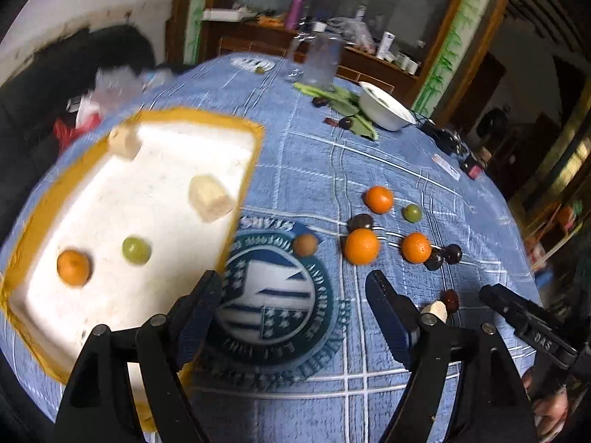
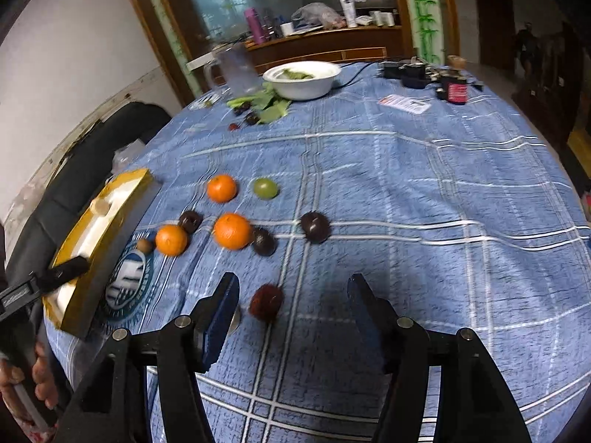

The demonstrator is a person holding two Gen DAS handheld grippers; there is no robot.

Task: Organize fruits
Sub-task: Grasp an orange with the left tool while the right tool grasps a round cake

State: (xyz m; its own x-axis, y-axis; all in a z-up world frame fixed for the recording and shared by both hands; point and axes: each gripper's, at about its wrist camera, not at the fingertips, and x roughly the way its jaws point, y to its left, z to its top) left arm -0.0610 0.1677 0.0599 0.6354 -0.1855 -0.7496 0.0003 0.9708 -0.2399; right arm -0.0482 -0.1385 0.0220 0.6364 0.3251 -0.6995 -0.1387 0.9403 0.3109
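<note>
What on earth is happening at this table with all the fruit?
A person is sorting fruit with a hand-held gripper in each hand. Both the left gripper and the right gripper are open and empty. The white tray already holds an orange, a green fruit and two pale pieces. Three oranges, dark plums and a red spiky fruit lie loose on the blue tablecloth.

Pale fruit chunk (image 1: 436,310) mostly hidden behind left hand-held gripper (image 1: 295,302) finger, yellow-rimmed white foam tray (image 2: 107,217) cut by right-wrist frame edge, clear plastic jug (image 1: 321,62) & shelf clutter too blurred to ID.
</note>
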